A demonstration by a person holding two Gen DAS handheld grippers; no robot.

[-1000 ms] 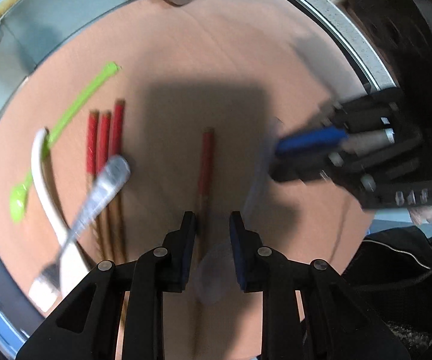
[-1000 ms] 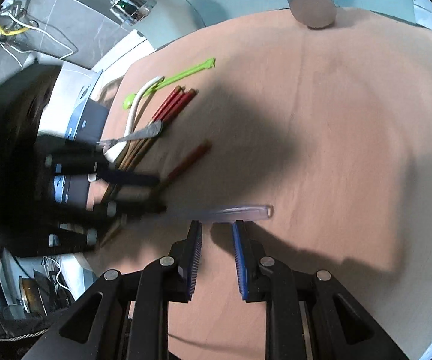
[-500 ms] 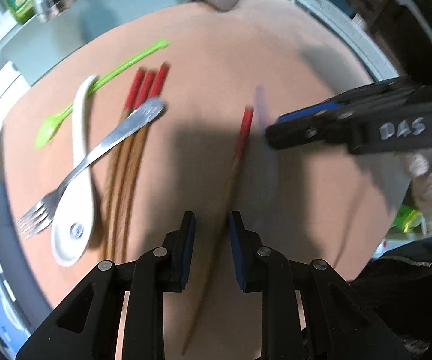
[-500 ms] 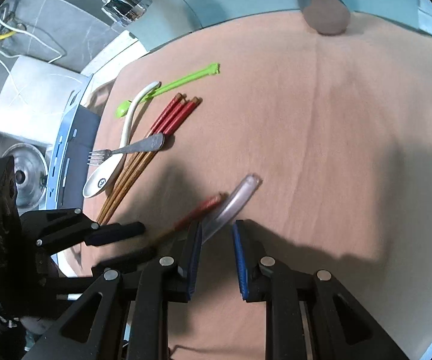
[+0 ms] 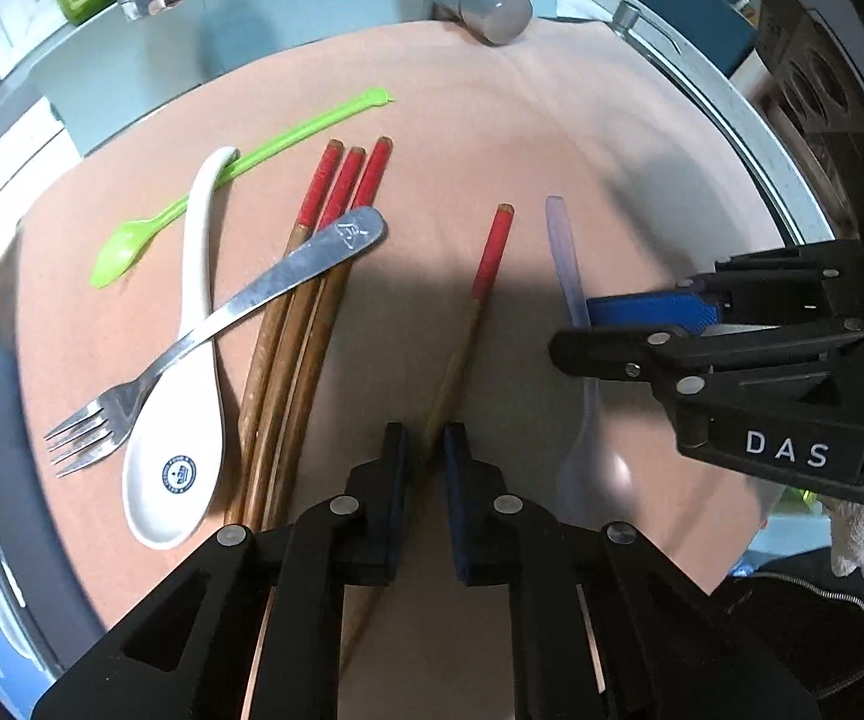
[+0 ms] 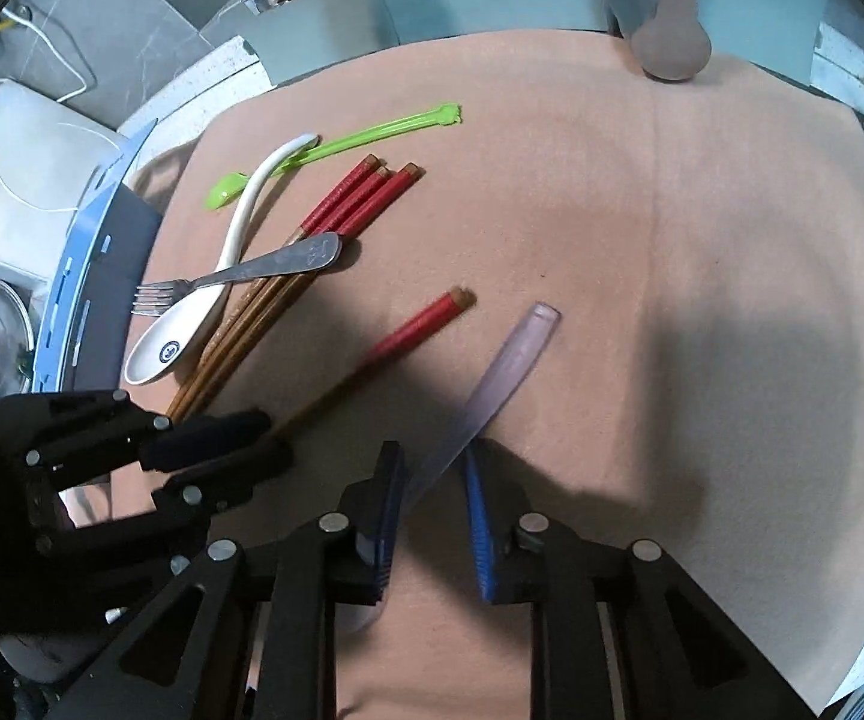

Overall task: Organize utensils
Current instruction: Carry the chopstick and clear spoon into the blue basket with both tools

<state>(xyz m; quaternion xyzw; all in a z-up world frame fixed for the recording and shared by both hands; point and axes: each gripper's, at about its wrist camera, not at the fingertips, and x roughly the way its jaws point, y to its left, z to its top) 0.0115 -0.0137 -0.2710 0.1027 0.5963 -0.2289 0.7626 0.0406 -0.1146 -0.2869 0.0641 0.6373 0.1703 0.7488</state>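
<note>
A single red-topped chopstick [image 5: 489, 258] [image 6: 420, 330] lies on the peach mat [image 5: 552, 138], and its brown end runs between the jaws of my left gripper [image 5: 427, 438] [image 6: 264, 444]. Those jaws are closing and pinch it. To its right lies a clear plastic spoon [image 5: 561, 240] [image 6: 516, 354]. My right gripper [image 6: 435, 468] [image 5: 576, 330] has the spoon's handle slanting between its closing jaws, and both pads touch it. Further left sit three more red-topped chopsticks [image 5: 342, 192], a metal fork [image 5: 288, 276], a white ceramic spoon [image 5: 192, 300] and a green plastic spoon [image 5: 288, 135].
A chrome faucet [image 5: 486, 6] [image 6: 666, 30] overhangs the mat's far edge. A blue-rimmed rack [image 6: 72, 276] borders the mat on the left and a metal sink rim [image 5: 750, 138] curves along the right. Bare mat [image 6: 672, 240] stretches to the right of the clear spoon.
My right gripper came over the clear spoon's handle, which lay beyond its tips a second ago. The left gripper's jaws narrowed on the single chopstick. Both views swung.
</note>
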